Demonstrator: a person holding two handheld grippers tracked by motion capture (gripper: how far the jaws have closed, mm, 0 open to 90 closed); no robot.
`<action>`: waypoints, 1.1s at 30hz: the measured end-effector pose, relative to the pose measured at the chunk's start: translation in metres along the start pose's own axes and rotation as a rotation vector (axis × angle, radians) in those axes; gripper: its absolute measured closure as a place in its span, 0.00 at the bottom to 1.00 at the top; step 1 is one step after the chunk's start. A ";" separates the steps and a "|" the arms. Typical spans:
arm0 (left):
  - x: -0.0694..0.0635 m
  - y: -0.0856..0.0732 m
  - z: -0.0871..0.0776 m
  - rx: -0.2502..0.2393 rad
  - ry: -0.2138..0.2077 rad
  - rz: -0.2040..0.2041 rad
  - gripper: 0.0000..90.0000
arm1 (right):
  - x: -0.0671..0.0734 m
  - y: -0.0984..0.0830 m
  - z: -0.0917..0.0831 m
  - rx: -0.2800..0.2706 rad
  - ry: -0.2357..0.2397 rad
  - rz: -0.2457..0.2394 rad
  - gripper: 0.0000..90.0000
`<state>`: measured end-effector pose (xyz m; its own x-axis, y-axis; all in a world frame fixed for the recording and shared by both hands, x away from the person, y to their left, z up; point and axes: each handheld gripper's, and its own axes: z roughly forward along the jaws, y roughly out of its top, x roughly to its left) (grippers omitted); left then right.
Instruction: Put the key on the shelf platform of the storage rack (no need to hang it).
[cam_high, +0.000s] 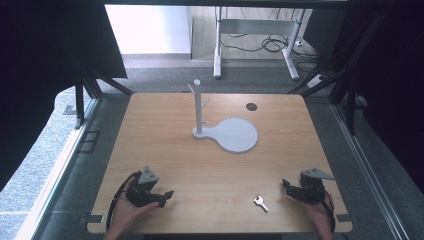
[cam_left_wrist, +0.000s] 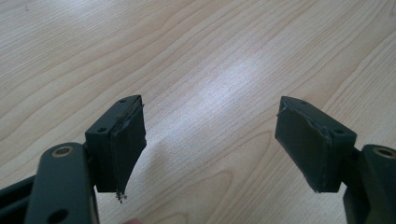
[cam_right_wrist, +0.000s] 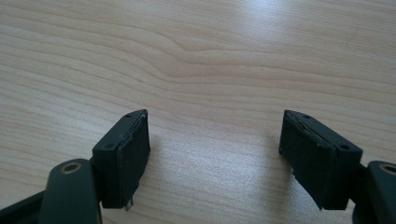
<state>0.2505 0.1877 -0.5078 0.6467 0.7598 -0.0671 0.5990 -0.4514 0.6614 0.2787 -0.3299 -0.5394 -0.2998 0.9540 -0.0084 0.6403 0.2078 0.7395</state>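
While your hands rest at the near edge of the light wooden table (cam_high: 165, 145), your left gripper (cam_high: 161, 196) sits low at the near left corner, angled toward the middle. From the left gripper view, its jaws stand wide apart, with bare woodgrain between the two black pads (cam_left_wrist: 128, 144) and nothing held.

Moving right, at the table's centre you have the pale grey stand (cam_high: 227, 132): a flat rounded base with an upright post and short pegs branching off it. Beyond it, toward the far edge, there's a small dark round spot (cam_high: 251, 106) on the tabletop.

Further right, near the front edge, a small silver metal key (cam_high: 260, 202) lies flat, just beside your right gripper (cam_high: 286, 188) but apart from it. That gripper's jaws are spread wide too, empty, hovering close above the wood.
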 end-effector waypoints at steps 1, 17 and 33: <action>0.000 0.000 0.000 0.000 0.000 0.000 0.27 | 0.000 0.000 0.000 0.000 0.001 0.000 0.27; 0.002 -0.001 -0.001 -0.004 0.002 -0.005 0.27 | 0.000 0.001 0.000 0.009 0.005 0.002 0.28; 0.004 -0.002 0.000 -0.002 0.011 -0.015 0.27 | 0.005 0.011 -0.011 -0.003 0.036 -0.050 0.34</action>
<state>0.2524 0.1914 -0.5095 0.6324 0.7716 -0.0686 0.6076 -0.4391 0.6618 0.2769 -0.3254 -0.5240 -0.3572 0.9338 -0.0211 0.6216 0.2545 0.7409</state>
